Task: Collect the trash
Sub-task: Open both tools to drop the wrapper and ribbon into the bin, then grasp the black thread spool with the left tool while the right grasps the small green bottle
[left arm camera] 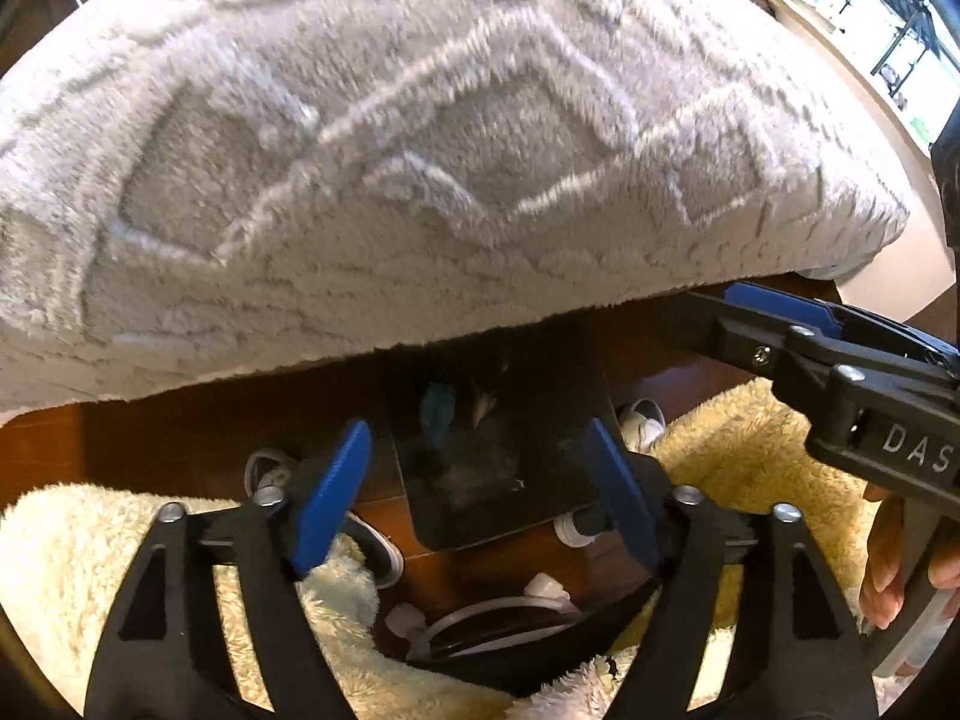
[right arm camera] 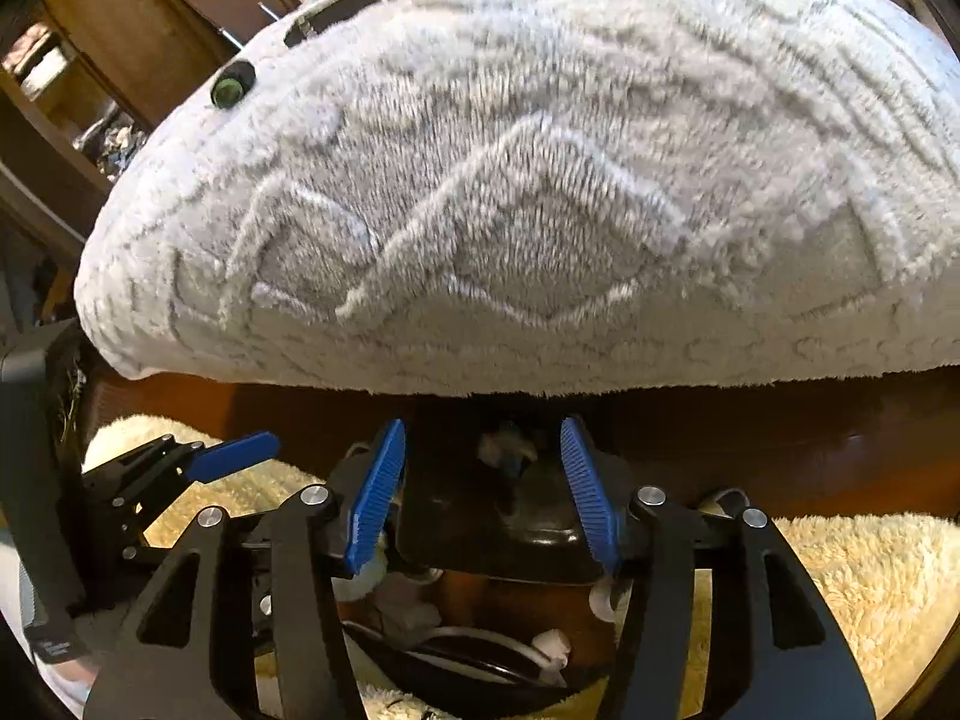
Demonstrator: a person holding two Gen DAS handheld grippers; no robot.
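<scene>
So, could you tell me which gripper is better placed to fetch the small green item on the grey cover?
Probably the left gripper: the green item sits far left on the grey cover, on that gripper's side. It and the right gripper hang open over the black bin.

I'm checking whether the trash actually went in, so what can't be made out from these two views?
- Left wrist: the contents of the black bin are dark and blurred; only a bluish scrap shows.
- Right wrist: pale scraps in the black bin are too small to identify.
- Both views: the grey blanket hides what lies under it.
- Right wrist: items beyond the blanket are cut off by the top edge.
</scene>
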